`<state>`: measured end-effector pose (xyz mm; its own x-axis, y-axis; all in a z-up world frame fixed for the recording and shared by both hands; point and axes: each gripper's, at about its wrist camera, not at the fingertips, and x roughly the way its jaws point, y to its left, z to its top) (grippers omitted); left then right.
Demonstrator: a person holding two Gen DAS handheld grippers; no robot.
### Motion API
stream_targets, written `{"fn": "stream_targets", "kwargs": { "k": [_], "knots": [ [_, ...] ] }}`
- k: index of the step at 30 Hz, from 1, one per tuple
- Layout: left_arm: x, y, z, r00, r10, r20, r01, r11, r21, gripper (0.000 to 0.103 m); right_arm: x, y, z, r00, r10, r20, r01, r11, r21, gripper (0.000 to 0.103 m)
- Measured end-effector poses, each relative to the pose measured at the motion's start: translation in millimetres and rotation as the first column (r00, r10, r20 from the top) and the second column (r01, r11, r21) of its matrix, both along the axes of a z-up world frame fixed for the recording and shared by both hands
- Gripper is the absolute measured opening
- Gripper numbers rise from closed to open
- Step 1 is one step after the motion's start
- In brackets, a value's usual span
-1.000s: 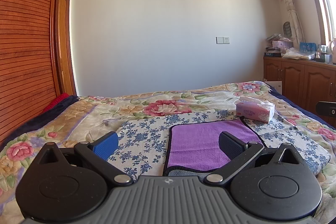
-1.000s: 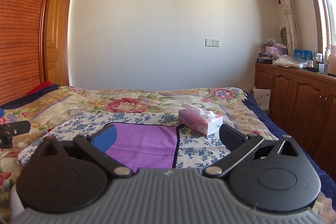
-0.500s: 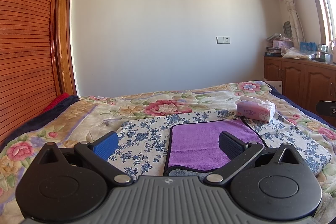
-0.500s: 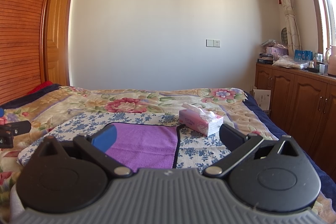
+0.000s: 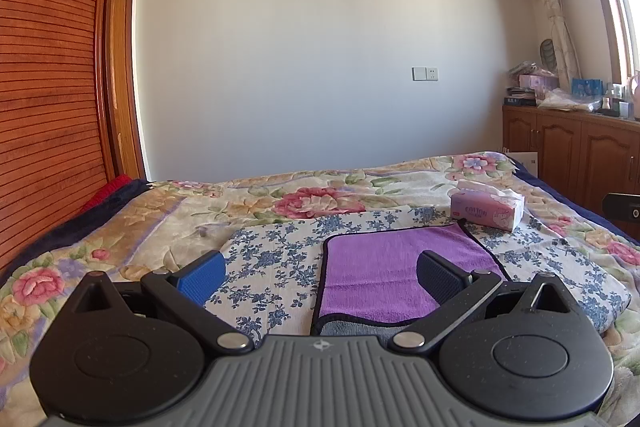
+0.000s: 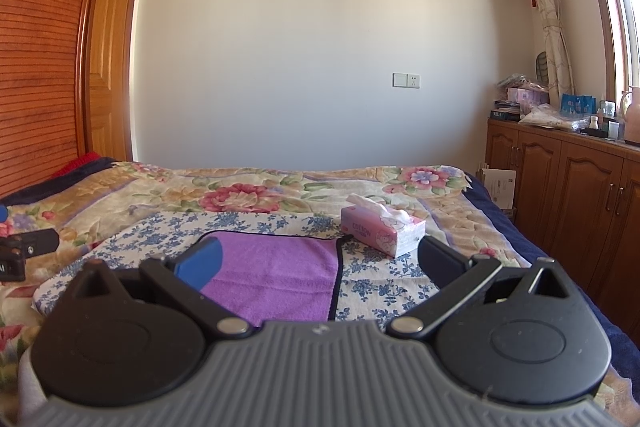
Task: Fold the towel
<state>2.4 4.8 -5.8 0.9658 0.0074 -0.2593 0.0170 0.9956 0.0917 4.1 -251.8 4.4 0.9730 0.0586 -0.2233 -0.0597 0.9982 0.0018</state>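
One purple towel [image 5: 394, 275] lies flat, squarish.

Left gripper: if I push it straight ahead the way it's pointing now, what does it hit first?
Probably nothing on the bed. The left gripper is open and points about level over the blue-flowered cloth and purple towel, toward the far wall. Depth is unclear; a slight downward tilt would meet the floral bedspread.
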Motion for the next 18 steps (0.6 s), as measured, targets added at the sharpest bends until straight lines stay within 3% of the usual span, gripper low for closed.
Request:
{"fn": "stream_targets", "kwargs": {
  "k": [9,18],
  "knots": [
    [7,-1,-2,1.000,0.006,-0.026,-0.006,1.000,-0.008,0.103,8,2,-1,1.000,0.008,-0.020,-0.008,1.000,-0.010,0.103],
    [25,4,-6,0.995,-0.002,-0.101,-0.001,1.000,-0.023,0.103,19,5,-3,0.998,0.025,-0.051,-0.026,0.999,-0.030,0.103]
  ]
}}
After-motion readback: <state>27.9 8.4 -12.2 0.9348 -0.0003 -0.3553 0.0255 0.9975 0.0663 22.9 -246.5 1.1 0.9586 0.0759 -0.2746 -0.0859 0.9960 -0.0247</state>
